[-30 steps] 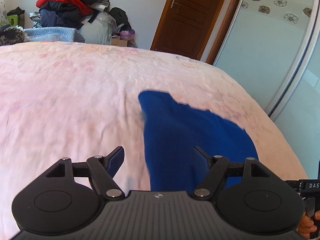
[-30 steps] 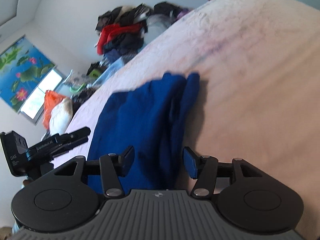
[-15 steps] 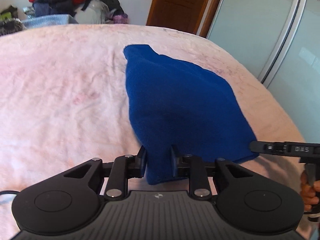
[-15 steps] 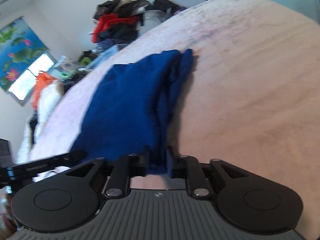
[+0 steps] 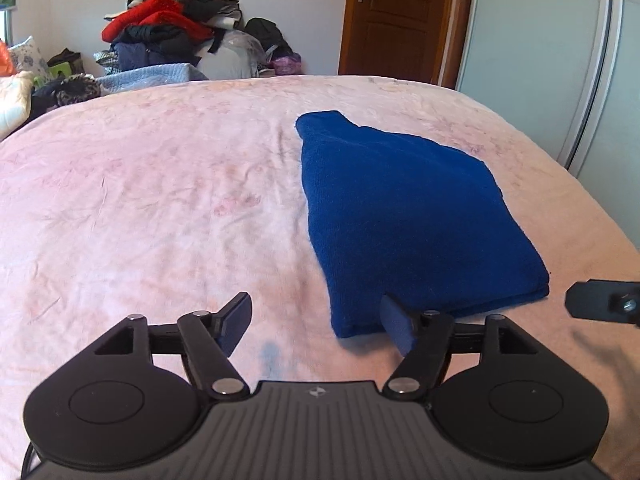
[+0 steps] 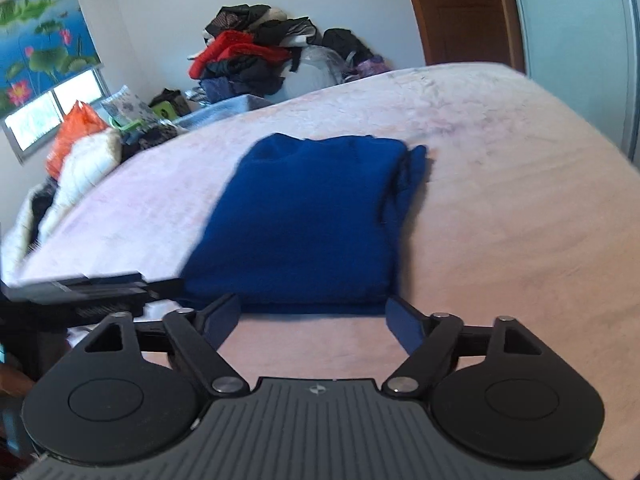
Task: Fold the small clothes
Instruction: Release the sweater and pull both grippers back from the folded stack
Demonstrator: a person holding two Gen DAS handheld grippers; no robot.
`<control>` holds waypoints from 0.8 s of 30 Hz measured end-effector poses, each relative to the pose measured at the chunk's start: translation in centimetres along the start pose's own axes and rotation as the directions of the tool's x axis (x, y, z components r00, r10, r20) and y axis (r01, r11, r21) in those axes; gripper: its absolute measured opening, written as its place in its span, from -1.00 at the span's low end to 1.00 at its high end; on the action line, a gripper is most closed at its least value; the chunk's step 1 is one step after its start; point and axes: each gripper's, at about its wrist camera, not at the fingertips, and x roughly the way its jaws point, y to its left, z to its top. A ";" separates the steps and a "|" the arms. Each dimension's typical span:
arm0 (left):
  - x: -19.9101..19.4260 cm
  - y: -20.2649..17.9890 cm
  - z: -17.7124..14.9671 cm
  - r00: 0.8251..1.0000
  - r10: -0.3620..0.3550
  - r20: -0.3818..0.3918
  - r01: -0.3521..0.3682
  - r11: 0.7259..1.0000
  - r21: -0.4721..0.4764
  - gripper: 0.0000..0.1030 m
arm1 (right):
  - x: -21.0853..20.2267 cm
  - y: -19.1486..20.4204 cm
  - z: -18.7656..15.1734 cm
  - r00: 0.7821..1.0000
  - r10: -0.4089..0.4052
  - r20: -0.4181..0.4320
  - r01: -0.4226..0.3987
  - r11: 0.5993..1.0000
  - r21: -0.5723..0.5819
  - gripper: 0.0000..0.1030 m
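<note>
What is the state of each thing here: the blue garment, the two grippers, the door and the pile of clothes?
Blue garment: folded, lying flat on the pink bedspread, not held.
Left gripper: open, jaws just opened; nothing between them, the garment's near corner lies by its right finger.
Right gripper: open, jaws just opened, just short of the garment's near edge.
Wooden door: closed.
Pile of clothes: unfolded, heaped behind the bed.

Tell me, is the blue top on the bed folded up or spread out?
Folded. The blue top lies as a compact stack on the pink bed, with doubled layers showing along its near edge.
</note>
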 end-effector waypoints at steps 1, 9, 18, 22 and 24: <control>-0.2 0.1 -0.2 1.000 0.001 -0.002 -0.001 1.000 -0.007 0.41 | -0.3 0.1 0.1 0.998 0.063 -0.001 -0.063 0.997 0.048 0.76; -1.0 -0.6 -2.2 0.998 0.067 0.006 -0.067 0.998 0.021 0.42 | -0.3 1.1 -1.5 0.998 -0.065 0.026 0.065 0.998 0.016 0.91; -0.9 -1.4 -3.4 0.996 0.090 -0.010 -0.090 0.995 0.044 0.53 | 0.4 0.3 -3.1 0.992 -0.124 0.017 0.124 0.992 -0.006 0.91; -0.8 -1.3 -3.5 0.995 0.101 -0.012 -0.101 0.994 0.032 0.53 | 0.7 0.3 -3.3 0.989 -0.146 0.034 0.147 0.989 -0.031 0.92; -0.7 -1.2 -3.5 0.994 0.108 -0.015 -0.107 0.994 0.026 0.53 | 0.9 0.4 -3.5 0.986 -0.161 0.046 0.163 0.985 -0.051 0.93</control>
